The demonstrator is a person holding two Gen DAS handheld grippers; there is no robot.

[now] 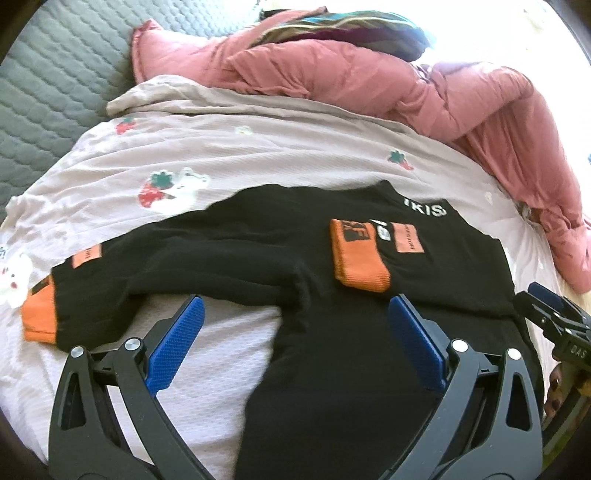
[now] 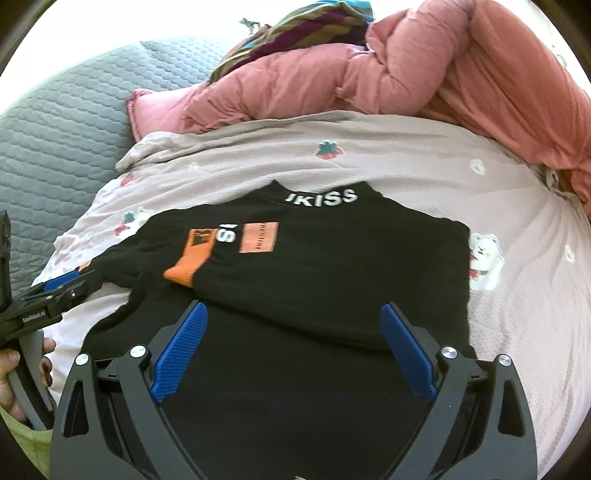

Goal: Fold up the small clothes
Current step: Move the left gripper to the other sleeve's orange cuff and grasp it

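Note:
A small black sweater (image 1: 351, 332) with orange cuffs and white lettering lies flat on a pale printed sheet (image 1: 221, 155). One sleeve is folded across the chest, its orange cuff (image 1: 360, 258) lying on the body. The other sleeve stretches out to the left, ending in an orange cuff (image 1: 38, 317). My left gripper (image 1: 295, 317) is open and empty just above the sweater's left armpit area. My right gripper (image 2: 293, 321) is open and empty above the sweater's (image 2: 332, 266) lower body. Each gripper shows at the edge of the other's view.
A pink quilted duvet (image 1: 369, 77) is bunched along the back and right of the bed. A striped cloth (image 1: 332, 29) lies behind it. A grey quilted cover (image 1: 55, 92) shows at the left. A person's hand (image 2: 14, 369) holds the left gripper's handle.

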